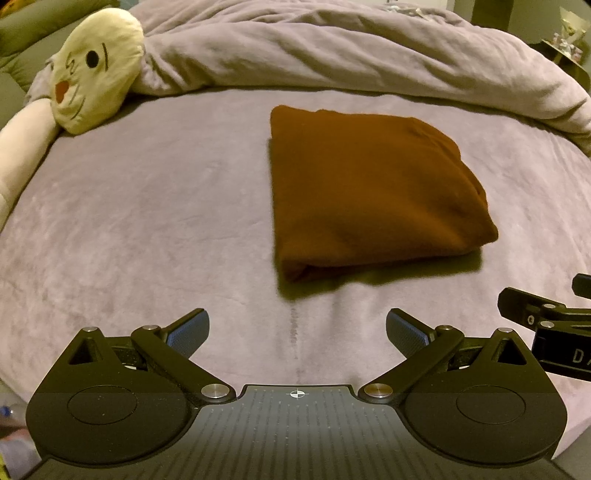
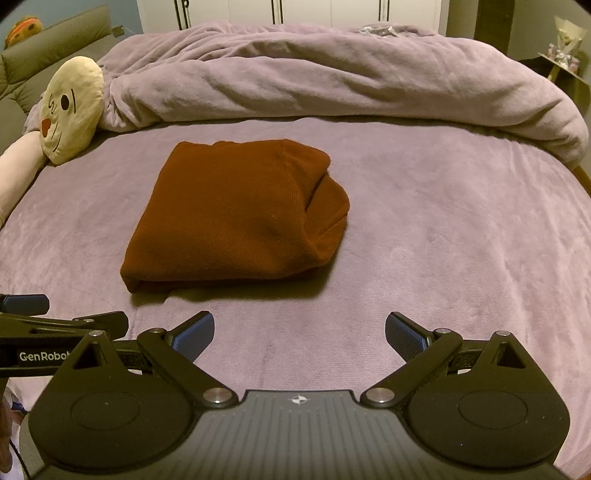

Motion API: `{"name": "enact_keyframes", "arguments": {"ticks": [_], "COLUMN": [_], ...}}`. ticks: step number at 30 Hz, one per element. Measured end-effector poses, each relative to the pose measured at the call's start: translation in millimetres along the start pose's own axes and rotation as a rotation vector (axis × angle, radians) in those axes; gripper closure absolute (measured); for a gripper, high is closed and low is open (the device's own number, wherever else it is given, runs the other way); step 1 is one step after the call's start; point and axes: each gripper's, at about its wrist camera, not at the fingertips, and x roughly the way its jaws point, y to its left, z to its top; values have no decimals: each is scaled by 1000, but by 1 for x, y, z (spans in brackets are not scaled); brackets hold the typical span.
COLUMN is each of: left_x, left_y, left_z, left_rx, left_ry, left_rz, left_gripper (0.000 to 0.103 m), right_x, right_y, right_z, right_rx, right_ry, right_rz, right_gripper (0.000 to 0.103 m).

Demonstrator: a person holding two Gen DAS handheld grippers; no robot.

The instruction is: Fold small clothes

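Observation:
A rust-brown garment (image 1: 373, 192) lies folded into a thick rectangle on the mauve bed sheet (image 1: 147, 221); it also shows in the right wrist view (image 2: 236, 218), with a rounded fold at its right end. My left gripper (image 1: 297, 328) is open and empty, held short of the garment's near edge. My right gripper (image 2: 299, 332) is open and empty, also short of the garment and to its right. The right gripper's body shows at the right edge of the left wrist view (image 1: 546, 325); the left gripper's body shows at the left of the right wrist view (image 2: 55, 328).
A rumpled mauve duvet (image 2: 332, 81) is heaped across the back of the bed. A cream plush toy with a face (image 2: 70, 107) lies at the back left. White cupboard doors (image 2: 295, 11) stand behind the bed.

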Motion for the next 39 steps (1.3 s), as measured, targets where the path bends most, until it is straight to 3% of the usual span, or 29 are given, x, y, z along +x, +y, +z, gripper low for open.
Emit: {"name": "enact_keyframes", "arguments": {"ticks": [18,32,39], "left_x": [-2,0,2], "left_y": [8,-2,-4], "left_z": [3,2,2], "left_rx": [-34,21,34], "left_ry": [-1,5,20], "left_rz": [-48,3,-9], "left_gripper": [0,0,0], "right_x": [-3,-4,-3], "right_y": [1,2,2], "right_z": [0,2,4], "right_rx": [-4,-6,-2], "right_ry": [-3,-5,-4], "right_rz": [-2,-7,-15], "right_gripper": [4,4,4]}}
